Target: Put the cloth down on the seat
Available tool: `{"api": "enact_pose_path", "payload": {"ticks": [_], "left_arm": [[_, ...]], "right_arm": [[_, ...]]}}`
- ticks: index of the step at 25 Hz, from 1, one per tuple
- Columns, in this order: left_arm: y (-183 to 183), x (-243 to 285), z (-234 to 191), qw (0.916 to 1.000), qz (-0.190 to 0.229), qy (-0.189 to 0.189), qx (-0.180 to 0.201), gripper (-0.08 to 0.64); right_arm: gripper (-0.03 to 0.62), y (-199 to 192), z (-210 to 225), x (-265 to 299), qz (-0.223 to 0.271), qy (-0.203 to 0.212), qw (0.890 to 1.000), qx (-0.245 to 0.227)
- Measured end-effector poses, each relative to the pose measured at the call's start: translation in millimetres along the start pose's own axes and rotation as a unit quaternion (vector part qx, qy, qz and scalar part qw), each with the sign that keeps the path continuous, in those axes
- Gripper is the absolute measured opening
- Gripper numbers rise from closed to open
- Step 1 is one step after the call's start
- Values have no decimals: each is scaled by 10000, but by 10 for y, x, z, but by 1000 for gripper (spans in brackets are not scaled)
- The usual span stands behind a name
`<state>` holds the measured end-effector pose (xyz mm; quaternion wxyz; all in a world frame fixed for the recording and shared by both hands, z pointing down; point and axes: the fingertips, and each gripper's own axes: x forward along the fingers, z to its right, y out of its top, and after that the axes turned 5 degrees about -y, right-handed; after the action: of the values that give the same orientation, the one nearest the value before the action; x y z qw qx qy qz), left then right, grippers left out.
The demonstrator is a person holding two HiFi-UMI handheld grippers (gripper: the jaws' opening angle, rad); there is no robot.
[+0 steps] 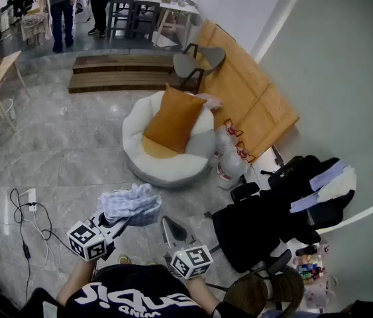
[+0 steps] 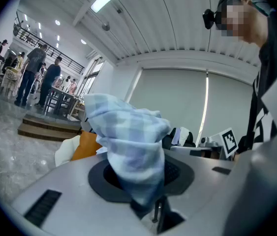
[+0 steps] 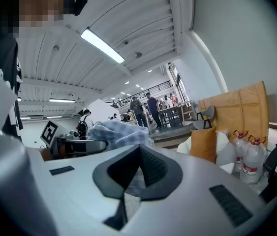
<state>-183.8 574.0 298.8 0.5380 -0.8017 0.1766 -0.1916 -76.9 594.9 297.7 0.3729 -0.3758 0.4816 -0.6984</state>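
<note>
Cloth (image 1: pixel 131 204) in the left gripper (image 1: pixel 123 222), short of the seat (image 1: pixel 148 169)
The left gripper's jaws are nearly closed and pinch the blue checked cloth by its lower part, so the rest bunches up above the pads, clear of the floor (image 1: pixel 73 158). The right gripper (image 1: pixel 173 229) is level beside it, jaws meeting at the tips with nothing between them. The round white seat is farther off on the floor, well apart from the cloth, with an orange cushion (image 1: pixel 173 121) leaning on it and two bottles (image 1: pixel 229 158) just beside its right edge
</note>
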Motion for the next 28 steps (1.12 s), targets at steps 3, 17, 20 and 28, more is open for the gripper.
{"api": "enact_pose_path", "payload": {"ticks": [3, 17, 20, 28], "left_arm": [[7, 5, 5, 10000, -5, -9, 3, 114], [-11, 17, -29, 9999, -85, -47, 26, 114], [6, 13, -46, 9999, -108, -67, 41, 114], [9, -99, -132, 9995, -206, -197, 105, 114]], "right_arm": [[18, 2, -7, 5, -13, 9, 10000, 0], [19, 37, 11, 27, 176, 11, 9998, 128], [20, 32, 36, 32, 204, -45, 9996, 194], [18, -28, 8, 74, 262, -275, 9989, 278]]}}
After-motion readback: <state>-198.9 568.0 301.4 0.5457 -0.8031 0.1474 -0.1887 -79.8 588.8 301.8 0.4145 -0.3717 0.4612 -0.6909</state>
